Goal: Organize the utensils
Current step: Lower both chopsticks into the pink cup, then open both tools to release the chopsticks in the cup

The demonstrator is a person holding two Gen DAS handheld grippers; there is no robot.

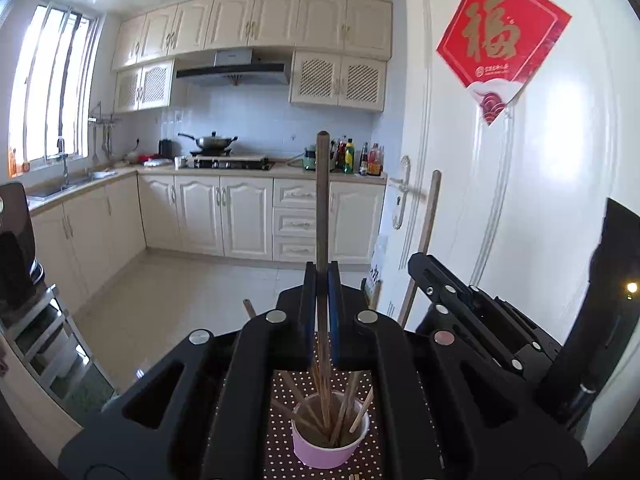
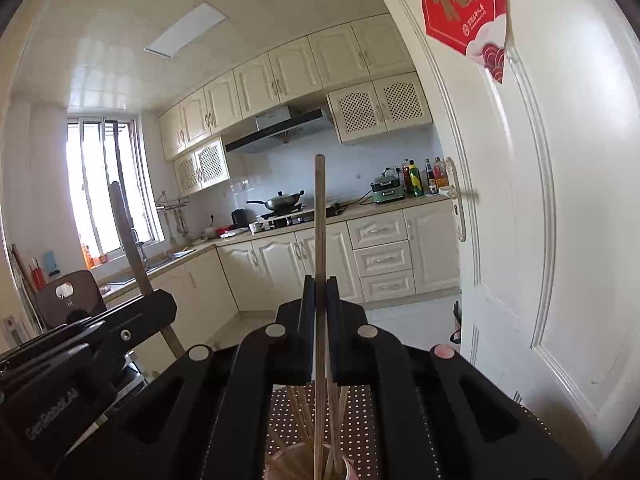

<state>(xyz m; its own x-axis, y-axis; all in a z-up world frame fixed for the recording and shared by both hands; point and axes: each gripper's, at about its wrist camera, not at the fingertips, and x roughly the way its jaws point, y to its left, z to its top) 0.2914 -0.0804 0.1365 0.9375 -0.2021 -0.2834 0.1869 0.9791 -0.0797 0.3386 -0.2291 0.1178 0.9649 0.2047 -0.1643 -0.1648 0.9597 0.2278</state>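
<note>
Upright, 1 slim wooden chopstick [image 1: 322, 200] pinched by left gripper [image 1: 321, 280], another chopstick [image 2: 319, 240] by right gripper [image 2: 319, 296], round pink cup [image 1: 330, 446] below.

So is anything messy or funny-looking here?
A bit. The chopsticks in the pink cup lean every which way, splayed like a fan, not bundled neatly. On the white door, the red paper decoration has a bottom corner peeling away. Each gripper holds one chopstick upright; nothing looks spilled or broken.

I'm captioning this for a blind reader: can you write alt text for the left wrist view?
The left gripper is shut on an upright chopstick above a pink cup of chopsticks on a dotted cloth; a cream kitchen lies behind.
</note>
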